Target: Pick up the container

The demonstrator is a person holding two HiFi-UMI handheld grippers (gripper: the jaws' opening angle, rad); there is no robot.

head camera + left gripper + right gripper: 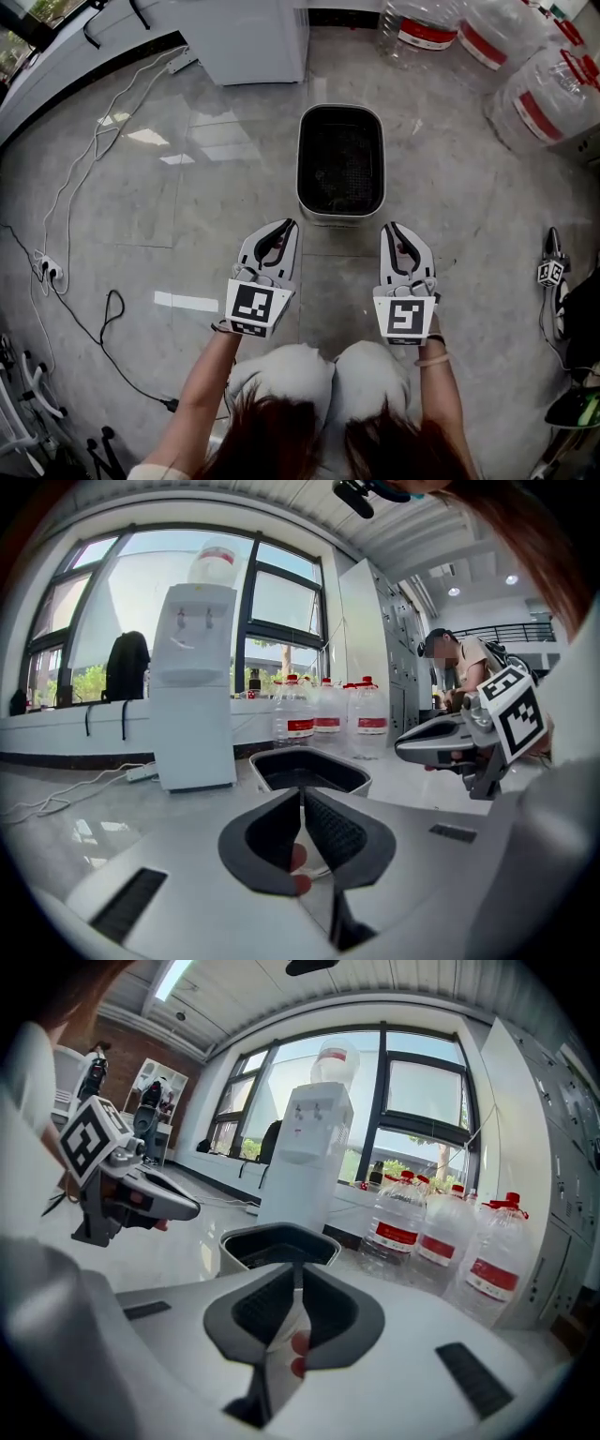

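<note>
A grey container [340,163] with a dark mesh inside stands on the tiled floor ahead of me; it also shows past the jaws in the left gripper view [309,769] and the right gripper view [277,1245]. My left gripper [290,225] hovers just short of the container's near left corner, shut with nothing held. My right gripper [389,228] hangs level with it by the near right corner, shut and empty too. In each gripper view the jaws meet with no gap.
A white water dispenser [248,37] stands behind the container at the left. Several large water bottles [530,66] crowd the back right. Cables [75,178] trail over the floor at the left. Another gripper [553,272] lies at the right edge.
</note>
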